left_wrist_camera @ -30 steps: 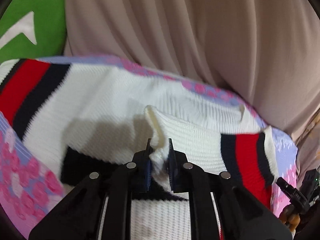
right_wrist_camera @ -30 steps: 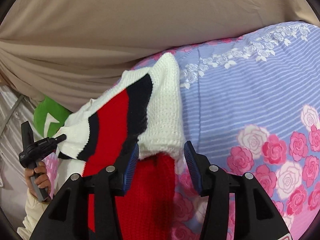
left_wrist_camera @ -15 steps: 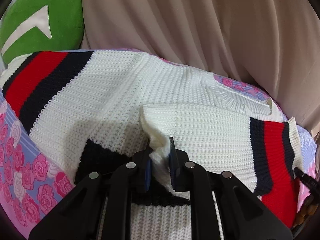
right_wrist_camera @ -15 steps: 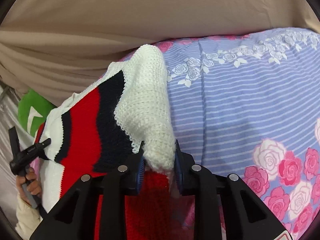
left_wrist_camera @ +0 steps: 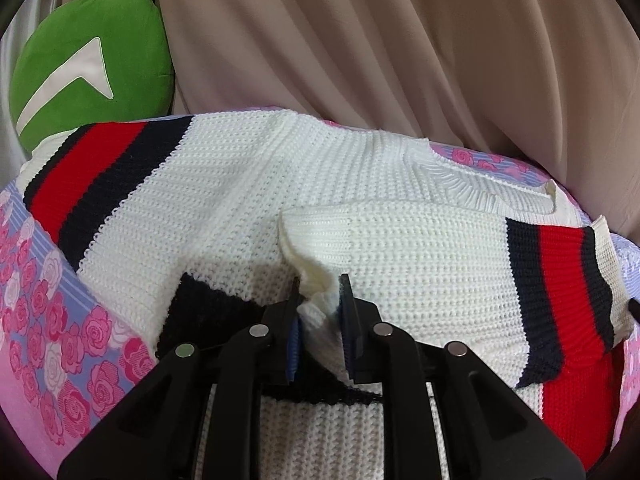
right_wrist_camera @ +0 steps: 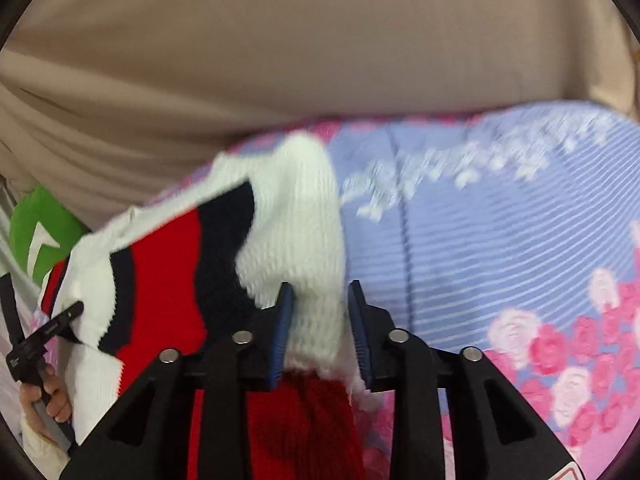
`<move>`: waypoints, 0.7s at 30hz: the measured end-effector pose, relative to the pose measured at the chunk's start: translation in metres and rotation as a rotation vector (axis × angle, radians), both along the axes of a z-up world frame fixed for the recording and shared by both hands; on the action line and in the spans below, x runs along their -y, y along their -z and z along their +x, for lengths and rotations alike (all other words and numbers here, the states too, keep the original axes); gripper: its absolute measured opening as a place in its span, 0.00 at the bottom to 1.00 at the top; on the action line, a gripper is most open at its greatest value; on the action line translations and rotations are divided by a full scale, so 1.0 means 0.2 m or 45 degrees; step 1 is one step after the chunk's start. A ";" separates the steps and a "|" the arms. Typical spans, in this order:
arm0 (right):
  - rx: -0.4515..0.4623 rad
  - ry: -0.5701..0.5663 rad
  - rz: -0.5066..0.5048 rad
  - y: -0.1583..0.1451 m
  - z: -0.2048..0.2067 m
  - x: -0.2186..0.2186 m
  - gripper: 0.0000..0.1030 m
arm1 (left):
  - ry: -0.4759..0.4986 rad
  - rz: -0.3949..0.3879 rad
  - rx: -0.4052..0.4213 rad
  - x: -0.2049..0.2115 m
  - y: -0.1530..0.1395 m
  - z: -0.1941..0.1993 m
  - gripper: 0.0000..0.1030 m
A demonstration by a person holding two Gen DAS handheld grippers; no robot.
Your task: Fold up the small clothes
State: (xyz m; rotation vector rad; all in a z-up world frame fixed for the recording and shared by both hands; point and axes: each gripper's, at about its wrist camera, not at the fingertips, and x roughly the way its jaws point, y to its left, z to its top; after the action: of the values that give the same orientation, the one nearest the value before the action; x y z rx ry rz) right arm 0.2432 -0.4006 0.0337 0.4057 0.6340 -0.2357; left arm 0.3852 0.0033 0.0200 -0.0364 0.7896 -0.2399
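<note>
The white knit sweater (left_wrist_camera: 248, 200) with red and navy stripes lies spread across the middle of the left wrist view on a floral bedsheet (left_wrist_camera: 44, 320). The left claw (left_wrist_camera: 319, 320), at lower centre, is clamped on a bunched white fold of the sweater, where a folded-over sleeve begins; that sleeve runs to the right, ending in a striped cuff at the right edge.

In the right wrist view the right claw (right_wrist_camera: 320, 334) sits at lower centre with the white cuff end of the sweater (right_wrist_camera: 304, 216) between its pads. Its jaws closed in sharply and have just eased slightly wider; the left pad touches the knit, but motion blur hides whether the right pad presses it, so I cannot tell if the grip holds.

Open sheet (right_wrist_camera: 500, 232) fills the right half of that view. A beige curtain (left_wrist_camera: 380, 48) borders the bed along the top of both views, with a green cushion (left_wrist_camera: 88, 64) at upper left. At far lower left of the right wrist view, a hand (right_wrist_camera: 48, 396) grips the other tool's handle, partly cut off. The sweater's lower hem is hidden beneath the claws.
</note>
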 end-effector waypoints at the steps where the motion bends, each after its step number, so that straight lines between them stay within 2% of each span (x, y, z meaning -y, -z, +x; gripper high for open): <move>1: 0.030 -0.039 0.006 -0.03 -0.01 -0.02 0.26 | -0.001 0.005 0.002 0.01 0.00 0.00 0.17; 4: 0.037 -0.282 0.019 -0.03 0.06 -0.12 0.27 | -0.008 0.023 0.012 0.02 0.00 0.00 0.19; 5: -0.037 -0.336 -0.020 0.02 0.13 -0.17 0.24 | -0.016 0.024 0.013 0.03 0.00 0.00 0.24; 6: -0.133 -0.335 -0.062 0.08 0.20 -0.19 0.20 | -0.022 0.012 0.015 0.02 0.00 0.00 0.27; 7: -0.227 -0.273 -0.093 0.16 0.26 -0.16 0.17 | -0.018 -0.021 0.016 -0.01 0.00 0.00 0.27; 8: -0.174 -0.249 -0.072 0.17 0.25 -0.13 0.15 | -0.017 -0.045 0.017 -0.03 -0.01 0.00 0.31; 10: -0.175 -0.177 -0.072 0.12 0.22 -0.11 0.11 | -0.050 -0.071 0.027 -0.13 -0.06 -0.01 0.38; 12: -0.133 -0.149 -0.153 0.05 0.15 -0.15 0.20 | -0.090 -0.096 0.072 -0.28 -0.12 -0.02 0.55; 14: -0.091 -0.224 -0.155 0.01 0.08 -0.20 0.25 | -0.187 -0.105 0.118 -0.49 -0.21 0.00 0.64; 17: -0.061 -0.382 -0.025 0.02 0.03 -0.27 0.28 | -0.369 -0.098 0.132 -0.83 -0.29 0.12 0.68; 19: -0.066 -0.454 0.051 0.05 0.03 -0.31 0.31 | -0.485 -0.128 0.067 -1.06 -0.27 0.25 0.69; 21: -0.093 -0.469 0.067 0.12 0.06 -0.33 0.32 | -0.587 -0.173 0.004 -1.25 -0.22 0.36 0.69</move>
State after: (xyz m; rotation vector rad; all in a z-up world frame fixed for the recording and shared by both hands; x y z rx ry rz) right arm 0.2548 -0.3345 0.0100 0.3245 0.7752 0.1177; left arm 0.4567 0.2534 0.0637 -0.3422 0.7399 0.1437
